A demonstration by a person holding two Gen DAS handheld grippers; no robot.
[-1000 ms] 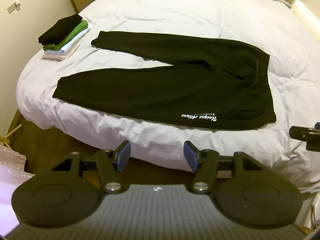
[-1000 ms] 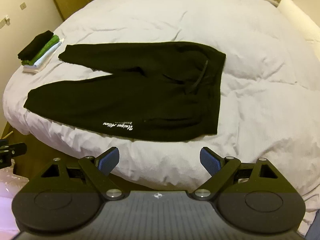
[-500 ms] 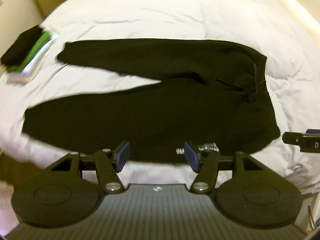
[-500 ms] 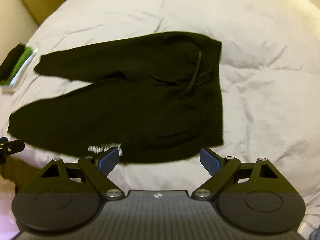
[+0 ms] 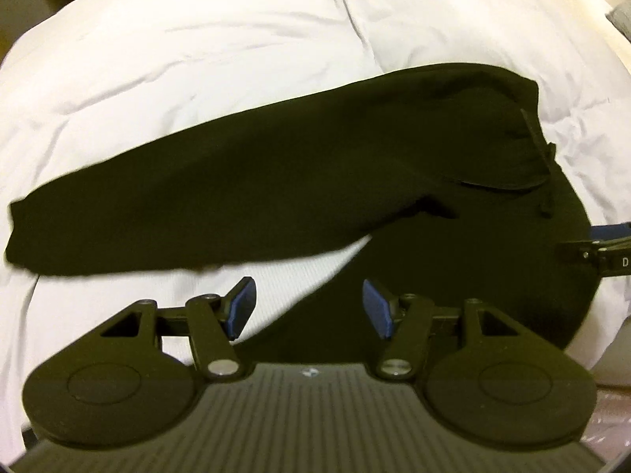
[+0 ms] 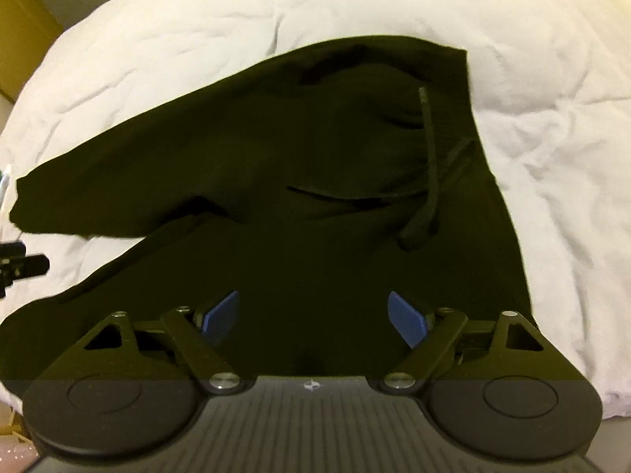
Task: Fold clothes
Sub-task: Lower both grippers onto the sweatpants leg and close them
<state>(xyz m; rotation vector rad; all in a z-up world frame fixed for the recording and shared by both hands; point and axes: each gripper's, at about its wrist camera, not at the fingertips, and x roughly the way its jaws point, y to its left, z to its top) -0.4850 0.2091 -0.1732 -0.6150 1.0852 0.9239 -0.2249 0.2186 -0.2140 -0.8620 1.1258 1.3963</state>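
Left wrist view: trousers lie flat across the frame's middle on the duvet, legs splayed leftward, laid out for folding. Left gripper, jaws spread and empty, hovers at lower centre over the near leg. Right gripper, likewise spread and empty, hangs over the hip, probably for a two-handed lift.

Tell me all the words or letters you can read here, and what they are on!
"D" in white, on the right gripper at the edge of the left wrist view; anything after it is cut off.
The black pants show no readable print.
A tiny white mark on the left gripper body is unreadable.
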